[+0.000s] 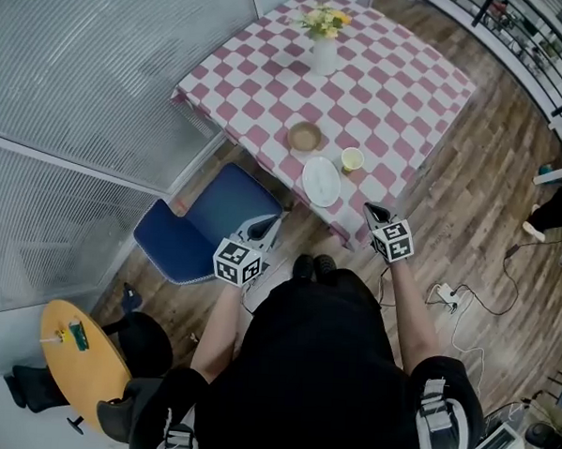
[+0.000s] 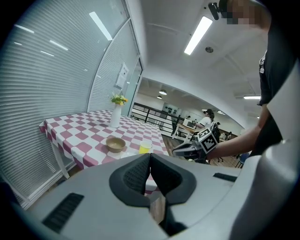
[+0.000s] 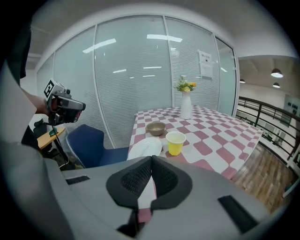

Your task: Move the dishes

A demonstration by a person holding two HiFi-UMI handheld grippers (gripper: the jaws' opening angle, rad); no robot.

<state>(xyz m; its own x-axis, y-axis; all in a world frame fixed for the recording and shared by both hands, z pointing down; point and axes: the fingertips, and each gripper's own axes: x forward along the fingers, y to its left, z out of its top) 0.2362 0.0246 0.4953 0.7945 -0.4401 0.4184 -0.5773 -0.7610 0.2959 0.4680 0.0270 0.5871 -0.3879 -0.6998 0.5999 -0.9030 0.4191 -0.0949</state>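
A pink-checked desk (image 1: pixel 406 80) stands on a wood floor (image 1: pixel 474 215) beside a blind-covered glass wall (image 1: pixel 92 68), a blue chair (image 1: pixel 206 220) at its edge; left tongs (image 2: pixel 149 164) and right tongs (image 3: pixel 151 166) closed, empty.

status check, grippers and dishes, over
Left gripper, right gripper shut, empty, short of table. Plate, bowl, yellow cup untouched at near edge. Blue chair beside table, by left gripper.

A white flower vase (image 1: pixel 324 54) stands on the checked table (image 1: pixel 410 94), a blue chair (image 1: pixel 206 226) beside it.
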